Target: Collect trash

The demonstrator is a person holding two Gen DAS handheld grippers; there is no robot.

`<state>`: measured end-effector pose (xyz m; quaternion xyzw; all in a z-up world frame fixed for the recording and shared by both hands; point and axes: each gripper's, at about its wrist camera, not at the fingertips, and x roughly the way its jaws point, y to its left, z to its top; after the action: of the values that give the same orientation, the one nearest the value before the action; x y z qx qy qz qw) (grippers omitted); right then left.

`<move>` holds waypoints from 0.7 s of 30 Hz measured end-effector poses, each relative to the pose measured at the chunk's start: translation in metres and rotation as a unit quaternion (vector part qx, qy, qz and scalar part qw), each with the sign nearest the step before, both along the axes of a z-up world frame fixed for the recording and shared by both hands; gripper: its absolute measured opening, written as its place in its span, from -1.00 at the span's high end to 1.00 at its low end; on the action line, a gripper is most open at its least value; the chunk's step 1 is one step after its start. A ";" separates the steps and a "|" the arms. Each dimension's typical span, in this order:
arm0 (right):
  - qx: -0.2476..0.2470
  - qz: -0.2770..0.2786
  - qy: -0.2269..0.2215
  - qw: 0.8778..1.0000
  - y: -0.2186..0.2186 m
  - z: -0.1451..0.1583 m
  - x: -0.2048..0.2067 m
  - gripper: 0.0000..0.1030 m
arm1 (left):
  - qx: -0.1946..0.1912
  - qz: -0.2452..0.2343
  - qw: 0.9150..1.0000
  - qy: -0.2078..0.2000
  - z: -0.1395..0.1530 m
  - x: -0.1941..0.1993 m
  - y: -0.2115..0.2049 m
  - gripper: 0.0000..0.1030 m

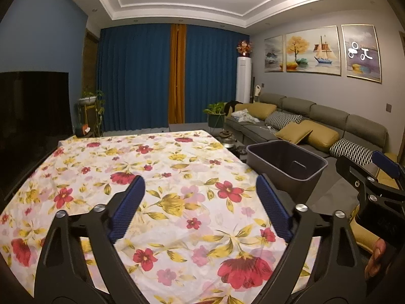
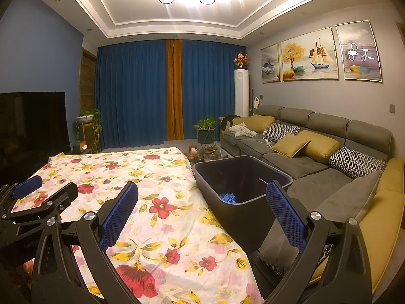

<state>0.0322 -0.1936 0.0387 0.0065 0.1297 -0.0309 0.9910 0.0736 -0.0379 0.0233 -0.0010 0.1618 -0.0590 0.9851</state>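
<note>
floral cloth (image 1: 162, 177) covers the whole surface, white with red and yellow flowers, nothing lying on it in either view. left gripper (image 1: 200, 207) hangs over the near part of the cloth, fingers (image 1: 127, 209) spread wide with only cloth showing between them, blue ribbed pads facing in. right gripper (image 2: 210, 215) is beside it, fingers (image 2: 284, 216) also spread wide, nothing between them; left pad sits over the cloth edge, right pad overlaps the bin rim in the picture, contact cannot be told. each gripper shows at the edge of the other's view, the left one (image 2: 38, 197) low left in the right wrist view, the right one (image 1: 374, 177) at the right edge of the left wrist view with a fingertip of the person's hand (image 1: 377, 258) below it.

dark grey trash bin (image 2: 243, 177) stands just beside the right edge of the surface, between it and the sofa (image 2: 316, 157), open top. blue crumpled piece of trash (image 2: 227, 198) lies at the bottom of the bin, seen only from the right wrist; from the left wrist the bin (image 1: 286, 159) inside looks dark.

background: blue curtains with an orange strip (image 1: 177, 76), black tv (image 1: 33, 106) on the left, yellow and patterned cushions on the sofa, three framed paintings (image 1: 314, 50) on the grey wall, potted plant (image 2: 206, 129) near the sofa end.
</note>
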 end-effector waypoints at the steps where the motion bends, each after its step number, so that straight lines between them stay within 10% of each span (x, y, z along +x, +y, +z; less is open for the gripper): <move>1: 0.001 0.000 0.000 1.000 0.000 0.000 0.000 -0.89 | 0.000 -0.001 1.000 0.000 0.000 0.000 0.000 -0.58; 21: 0.003 -0.004 -0.002 1.000 0.004 0.001 -0.002 -0.89 | -0.006 0.002 1.000 0.005 -0.001 -0.001 0.005 -0.64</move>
<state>0.0305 -0.1899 0.0395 0.0096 0.1274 -0.0349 0.9912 0.0724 -0.0328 0.0221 -0.0080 0.1659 -0.0578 0.9844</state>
